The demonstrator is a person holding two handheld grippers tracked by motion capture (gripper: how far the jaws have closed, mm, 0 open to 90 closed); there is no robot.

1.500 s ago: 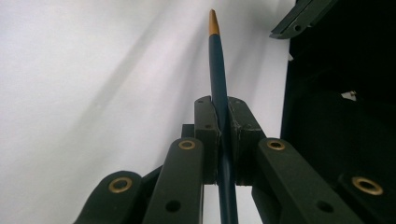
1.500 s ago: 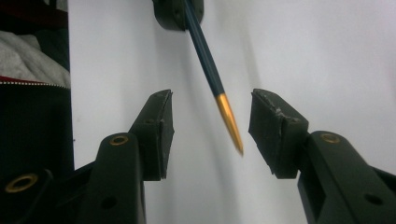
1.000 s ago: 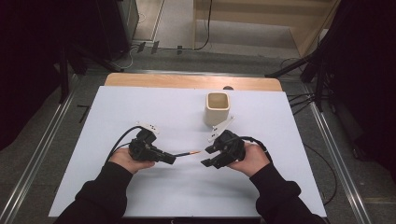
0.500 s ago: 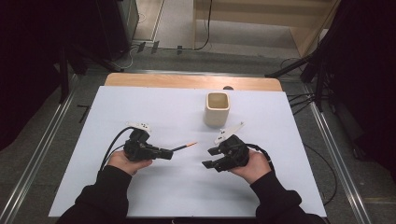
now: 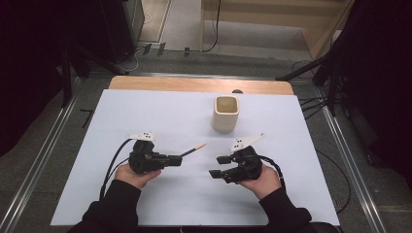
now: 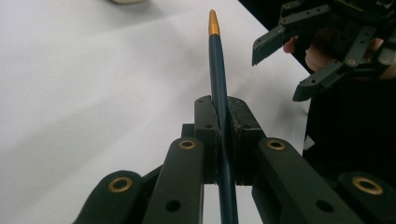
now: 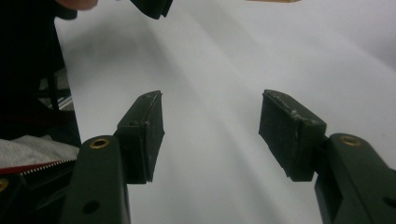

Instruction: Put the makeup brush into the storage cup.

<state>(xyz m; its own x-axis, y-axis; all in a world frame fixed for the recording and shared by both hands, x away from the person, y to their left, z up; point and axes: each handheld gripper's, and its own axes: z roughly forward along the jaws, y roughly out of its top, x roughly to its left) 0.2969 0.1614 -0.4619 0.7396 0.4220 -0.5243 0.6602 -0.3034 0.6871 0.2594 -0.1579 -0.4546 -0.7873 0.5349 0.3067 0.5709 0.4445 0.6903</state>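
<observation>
1. White table sheet (image 5: 160, 116) lies bare around my hands, with open room on all sides.
2. My left gripper (image 5: 170, 159) clamps the dark pen (image 6: 218, 79), tip toward the beige cup (image 5: 226, 114).
3. My right gripper (image 5: 218, 166) has just been opening, nothing between its pads.
4. Next, I judge: carry the pen up to the cup, clearing its rim.

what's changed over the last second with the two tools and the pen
The right tool let go of the pen and drew back toward the person's right; its jaws have just been opening, with nothing between them. The left tool stays shut on the pen, now alone, its gold tip pointing toward the cup. The cup stayed put on the table.
</observation>
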